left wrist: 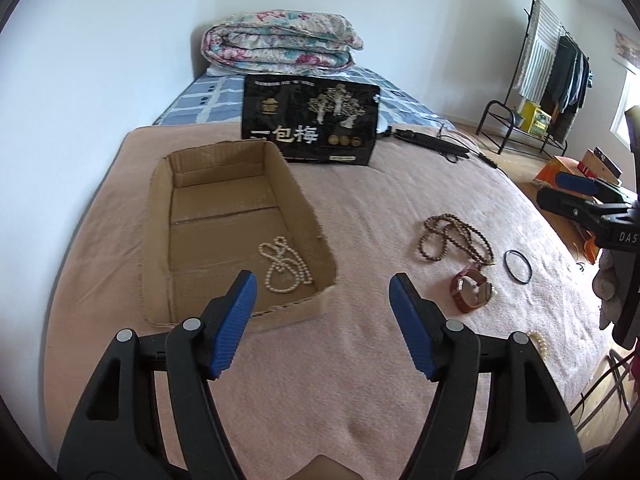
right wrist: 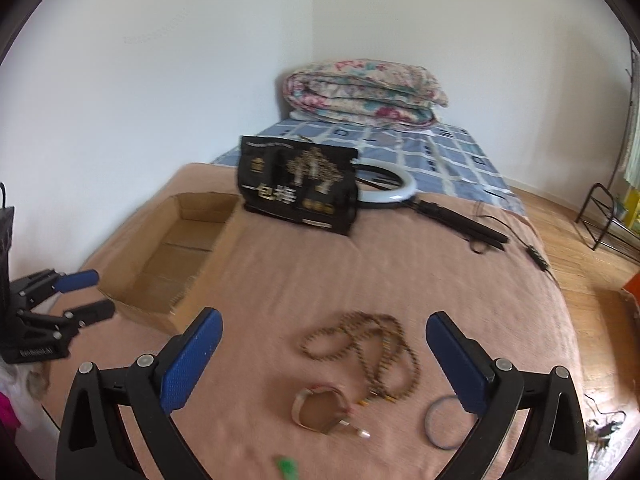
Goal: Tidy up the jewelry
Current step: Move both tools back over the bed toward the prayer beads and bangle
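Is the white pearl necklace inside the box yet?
Yes, in. The pearl necklace lies on the floor of the cardboard box, touched by neither tool.

A white pearl necklace (left wrist: pixel 285 266) lies coiled in the open cardboard box (left wrist: pixel 192 176), while brown beads (left wrist: pixel 454 242), a red watch (left wrist: pixel 472 292) and a black ring (left wrist: pixel 517 266) lie near each other on the bed.

Each claw, the left claw (left wrist: pixel 322 284) and the right claw (right wrist: pixel 324 320), was built of matte black plastic arms with triangular cut-outs, joined by round silver rivets. Its two fingers (left wrist: pixel 236 322) carried bright blue pads with a fine dotted texture. Seen from the other camera, the black housing behind each claw bore small white lettering, too blurred or cut off to read.
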The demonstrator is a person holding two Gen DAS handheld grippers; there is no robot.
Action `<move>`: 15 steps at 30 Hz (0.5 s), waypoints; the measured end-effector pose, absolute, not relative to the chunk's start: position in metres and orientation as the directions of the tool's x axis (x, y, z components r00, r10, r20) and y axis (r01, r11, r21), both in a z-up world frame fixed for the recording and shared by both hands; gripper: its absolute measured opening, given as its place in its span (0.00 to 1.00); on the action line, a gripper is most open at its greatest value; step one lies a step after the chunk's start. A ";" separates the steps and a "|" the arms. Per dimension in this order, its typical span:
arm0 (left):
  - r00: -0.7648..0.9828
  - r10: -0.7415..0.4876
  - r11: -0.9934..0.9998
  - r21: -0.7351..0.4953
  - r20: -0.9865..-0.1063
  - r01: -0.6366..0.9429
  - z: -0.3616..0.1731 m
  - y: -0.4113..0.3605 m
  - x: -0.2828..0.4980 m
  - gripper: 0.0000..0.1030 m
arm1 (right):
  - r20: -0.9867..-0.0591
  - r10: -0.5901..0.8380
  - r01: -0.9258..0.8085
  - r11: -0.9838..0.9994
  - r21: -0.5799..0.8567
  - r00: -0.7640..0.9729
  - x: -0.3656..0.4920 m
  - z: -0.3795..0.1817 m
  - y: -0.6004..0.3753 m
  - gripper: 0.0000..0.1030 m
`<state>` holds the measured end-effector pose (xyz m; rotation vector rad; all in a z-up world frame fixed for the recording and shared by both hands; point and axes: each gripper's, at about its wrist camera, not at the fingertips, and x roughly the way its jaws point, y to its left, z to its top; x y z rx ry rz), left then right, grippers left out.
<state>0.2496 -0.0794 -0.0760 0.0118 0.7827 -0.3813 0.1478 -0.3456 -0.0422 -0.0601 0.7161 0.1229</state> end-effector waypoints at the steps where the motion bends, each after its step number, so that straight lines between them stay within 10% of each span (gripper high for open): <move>1: 0.638 -0.338 0.928 -0.134 -0.692 0.347 -0.076 -0.084 0.250 0.69 | -0.661 0.072 -0.117 0.993 -0.025 0.747 0.144 -0.044 -0.354 1.00; 15: 0.558 -0.405 0.891 -0.177 -0.724 0.418 -0.088 -0.154 0.260 0.69 | -0.707 -0.086 0.060 0.996 -0.061 0.702 0.105 -0.074 -0.460 1.00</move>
